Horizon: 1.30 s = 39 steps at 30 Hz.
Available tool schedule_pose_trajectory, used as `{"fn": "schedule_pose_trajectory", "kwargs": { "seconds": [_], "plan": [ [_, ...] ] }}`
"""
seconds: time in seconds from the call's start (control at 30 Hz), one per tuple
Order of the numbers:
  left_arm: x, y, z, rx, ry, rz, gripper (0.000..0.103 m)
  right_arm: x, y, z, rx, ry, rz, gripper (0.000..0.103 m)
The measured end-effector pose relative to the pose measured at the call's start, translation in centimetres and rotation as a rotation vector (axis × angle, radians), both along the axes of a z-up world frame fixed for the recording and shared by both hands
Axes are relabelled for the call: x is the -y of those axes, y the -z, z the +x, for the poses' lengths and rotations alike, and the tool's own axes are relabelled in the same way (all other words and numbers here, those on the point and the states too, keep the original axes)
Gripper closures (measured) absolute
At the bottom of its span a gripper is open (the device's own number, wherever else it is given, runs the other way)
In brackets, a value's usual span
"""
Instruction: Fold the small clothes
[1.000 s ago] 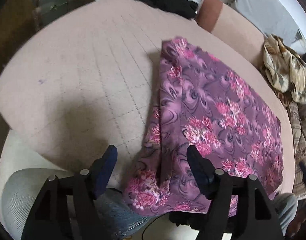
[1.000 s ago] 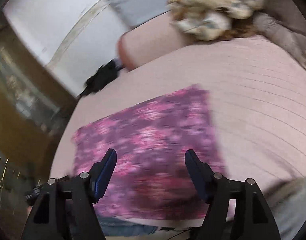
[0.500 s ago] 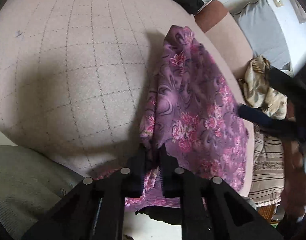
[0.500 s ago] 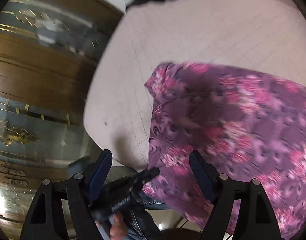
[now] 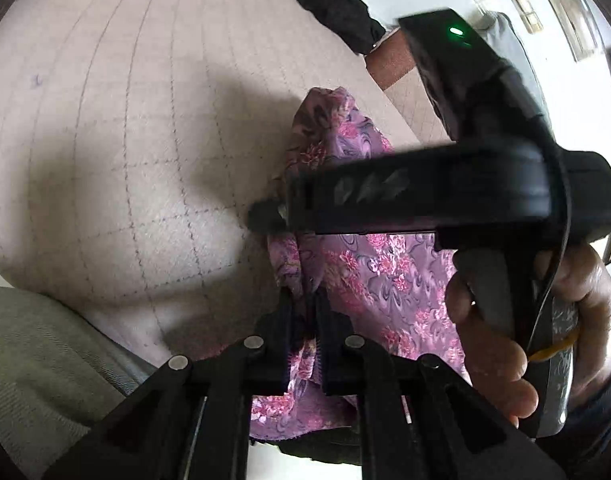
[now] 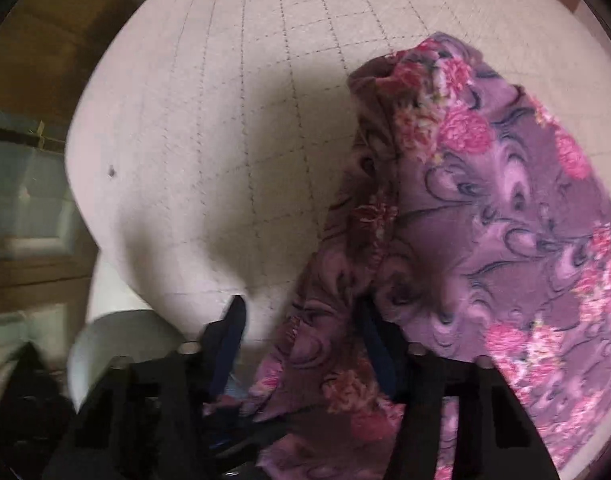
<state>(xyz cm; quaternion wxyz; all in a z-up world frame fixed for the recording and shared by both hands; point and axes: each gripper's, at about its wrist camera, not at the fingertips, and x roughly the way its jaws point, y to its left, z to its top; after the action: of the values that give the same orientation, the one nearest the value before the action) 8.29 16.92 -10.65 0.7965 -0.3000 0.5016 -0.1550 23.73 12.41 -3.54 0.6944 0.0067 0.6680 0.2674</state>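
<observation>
Left wrist view: left claw (image 5: 303,320) clamped on the near edge of the purple floral garment (image 5: 369,280), which lies on the pink quilted bed (image 5: 125,140); beyond, the right claw's body, gripped by a hand (image 5: 545,320), hides the garment's middle. Right wrist view: right claw (image 6: 305,344), jaws just narrowing, straddles the garment's (image 6: 485,220) bunched edge; pad contact unclear through blur.
</observation>
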Motion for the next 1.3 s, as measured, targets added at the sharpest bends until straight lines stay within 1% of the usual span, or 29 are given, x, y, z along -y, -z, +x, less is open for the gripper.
{"fn": "schedule_pose_trajectory", "kwargs": {
  "seconds": [0.07, 0.1, 0.17, 0.2, 0.27, 0.3, 0.33, 0.4, 0.43, 0.47, 0.57, 0.6, 0.63, 0.7, 0.77, 0.8, 0.87, 0.9, 0.97, 1.0, 1.03, 1.07, 1.17, 1.2, 1.23, 1.27, 1.3],
  "plan": [
    [0.8, -0.6, -0.1, 0.024, 0.009, 0.051, 0.094, -0.2, -0.1, -0.4, 0.055, -0.038, -0.074, 0.077],
    [1.2, -1.0, -0.2, 0.038, 0.013, 0.075, 0.094, -0.1, -0.2, -0.6, 0.068, -0.050, -0.083, 0.082],
    [1.5, -1.6, -0.5, 0.069, 0.013, 0.101, 0.094, 0.4, -0.5, -0.8, 0.075, -0.045, -0.068, 0.087],
    [1.6, -2.1, -0.9, 0.095, 0.007, 0.113, 0.094, 1.0, -0.8, -0.8, 0.074, -0.029, -0.041, 0.089],
    [1.8, -3.2, -1.8, 0.152, 0.003, 0.137, 0.094, 2.6, -1.6, -0.9, 0.082, 0.006, 0.031, 0.089],
    [2.3, -4.1, -2.6, 0.195, 0.011, 0.163, 0.094, 3.8, -2.1, -1.2, 0.092, 0.022, 0.074, 0.089],
    [2.4, -4.5, -3.3, 0.220, 0.022, 0.201, 0.094, 5.1, -2.7, -1.6, 0.108, 0.043, 0.130, 0.089],
    [3.9, -5.7, -5.0, 0.261, 0.046, 0.290, 0.094, 8.3, -4.1, -2.8, 0.140, 0.092, 0.252, 0.090],
    [4.4, -6.1, -5.6, 0.269, 0.053, 0.301, 0.094, 9.5, -4.5, -3.3, 0.147, 0.112, 0.299, 0.090],
    [5.2, -6.7, -6.3, 0.275, 0.064, 0.314, 0.094, 11.6, -4.9, -4.2, 0.153, 0.144, 0.375, 0.090],
    [8.9, -9.1, -8.2, 0.325, 0.114, 0.383, 0.094, 15.6, -5.4, -6.7, 0.182, 0.200, 0.495, 0.090],
    [10.7, -10.4, -9.1, 0.363, 0.145, 0.431, 0.094, 17.3, -5.7, -7.6, 0.201, 0.222, 0.536, 0.091],
    [12.0, -10.7, -9.6, 0.387, 0.161, 0.461, 0.094, 18.9, -6.0, -8.4, 0.216, 0.247, 0.577, 0.091],
    [15.3, -12.2, -10.6, 0.462, 0.208, 0.548, 0.094, 22.8, -6.5, -9.9, 0.239, 0.310, 0.681, 0.091],
    [18.1, -13.7, -10.9, 0.518, 0.262, 0.601, 0.094, 26.1, -6.9, -11.5, 0.274, 0.364, 0.772, 0.091],
    [19.5, -14.6, -11.0, 0.539, 0.297, 0.609, 0.094, 27.5, -6.9, -12.7, 0.292, 0.390, 0.807, 0.091],
    [22.0, -15.9, -11.1, 0.569, 0.360, 0.608, 0.094, 32.1, -7.3, -14.3, 0.328, 0.453, 0.891, 0.091],
    [24.0, -16.5, -11.2, 0.586, 0.407, 0.607, 0.094, 33.9, -7.0, -15.5, 0.342, 0.484, 0.929, 0.091],
    [26.8, -16.8, -11.0, 0.608, 0.464, 0.619, 0.094, 38.1, -5.7, -17.3, 0.362, 0.547, 1.009, 0.091],
    [29.1, -16.4, -10.8, 0.619, 0.511, 0.641, 0.094, 40.8, -4.6, -18.0, 0.371, 0.589, 1.052, 0.091],
    [30.6, -15.9, -10.5, 0.618, 0.539, 0.650, 0.094, 42.1, -3.9, -18.8, 0.374, 0.617, 1.070, 0.091],
    [32.7, -14.9, -9.7, 0.601, 0.586, 0.642, 0.094, 44.2, -2.4, -19.2, 0.369, 0.660, 1.092, 0.091],
    [36.5, -12.2, -7.4, 0.492, 0.681, 0.552, 0.092, 48.3, 1.5, -19.4, 0.344, 0.762, 1.100, 0.091],
    [37.4, -11.2, -6.6, 0.440, 0.705, 0.523, 0.092, 49.2, 2.7, -19.6, 0.323, 0.794, 1.098, 0.091],
    [37.9, -10.8, -6.7, 0.410, 0.711, 0.501, 0.092, 50.0, 4.2, -19.4, 0.283, 0.838, 1.097, 0.090],
    [38.1, -10.5, -6.2, 0.371, 0.709, 0.465, 0.089, 50.7, 5.6, -19.5, 0.242, 0.878, 1.092, 0.090],
    [37.9, -10.2, -5.5, 0.338, 0.705, 0.418, 0.077, 51.3, 6.7, -19.7, 0.206, 0.909, 1.064, 0.090]
  ]
}}
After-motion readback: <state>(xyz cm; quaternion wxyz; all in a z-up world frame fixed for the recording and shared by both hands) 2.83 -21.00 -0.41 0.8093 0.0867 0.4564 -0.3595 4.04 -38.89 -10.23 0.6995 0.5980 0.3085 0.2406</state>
